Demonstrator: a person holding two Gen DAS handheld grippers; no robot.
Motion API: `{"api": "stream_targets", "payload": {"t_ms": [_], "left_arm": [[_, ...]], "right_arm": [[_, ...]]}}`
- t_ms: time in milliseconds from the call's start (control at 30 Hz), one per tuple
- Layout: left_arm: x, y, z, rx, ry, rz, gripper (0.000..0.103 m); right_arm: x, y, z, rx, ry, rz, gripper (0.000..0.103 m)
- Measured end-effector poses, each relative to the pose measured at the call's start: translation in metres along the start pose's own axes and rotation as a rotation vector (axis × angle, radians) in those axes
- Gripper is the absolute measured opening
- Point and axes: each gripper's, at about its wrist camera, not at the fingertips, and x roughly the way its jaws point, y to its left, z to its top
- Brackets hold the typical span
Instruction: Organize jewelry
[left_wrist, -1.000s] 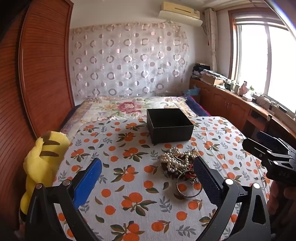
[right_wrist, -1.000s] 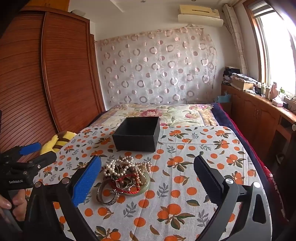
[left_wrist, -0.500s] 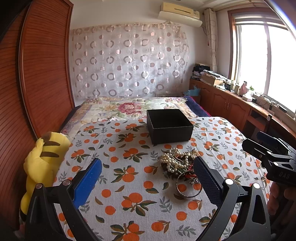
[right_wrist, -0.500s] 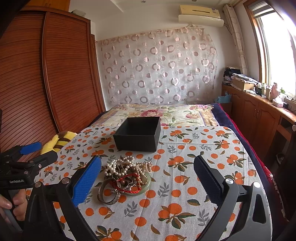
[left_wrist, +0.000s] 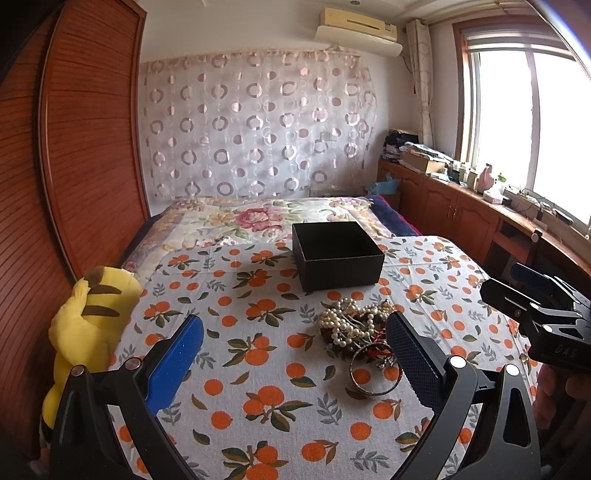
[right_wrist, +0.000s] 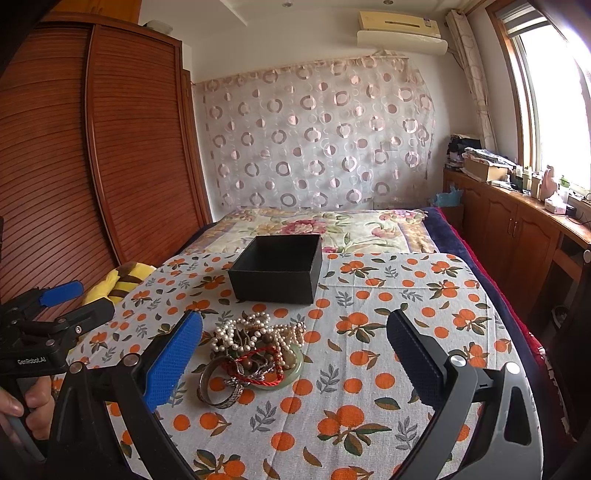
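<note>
A tangled jewelry pile (left_wrist: 360, 332) of pearl strands, red cord, wooden beads and bangles lies on the orange-print cloth; it also shows in the right wrist view (right_wrist: 255, 350). A metal bangle (left_wrist: 373, 371) lies at its near edge. An open, empty black box (left_wrist: 338, 254) stands just behind the pile, seen also in the right wrist view (right_wrist: 279, 267). My left gripper (left_wrist: 295, 354) is open and empty, the pile by its right finger. My right gripper (right_wrist: 295, 354) is open and empty, the pile by its left finger.
A yellow striped plush toy (left_wrist: 88, 328) lies at the cloth's left edge beside a wooden wardrobe (left_wrist: 74, 147). A floral bedspread (left_wrist: 258, 218) extends behind the box. Wooden cabinets (right_wrist: 517, 236) run along the right wall under the window.
Both views have shifted very slightly; the pile and the box have not moved. Both grippers stay open.
</note>
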Motion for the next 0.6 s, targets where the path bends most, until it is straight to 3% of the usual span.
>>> {"api": "stream_targets", "payload": {"t_ms": [600], "left_arm": [[-0.0014, -0.0009, 0.0009, 0.002, -0.007, 0.003, 0.095]], "right_arm": [[-0.0005, 0.001, 0.0005, -0.002, -0.002, 0.0, 0.101]]}}
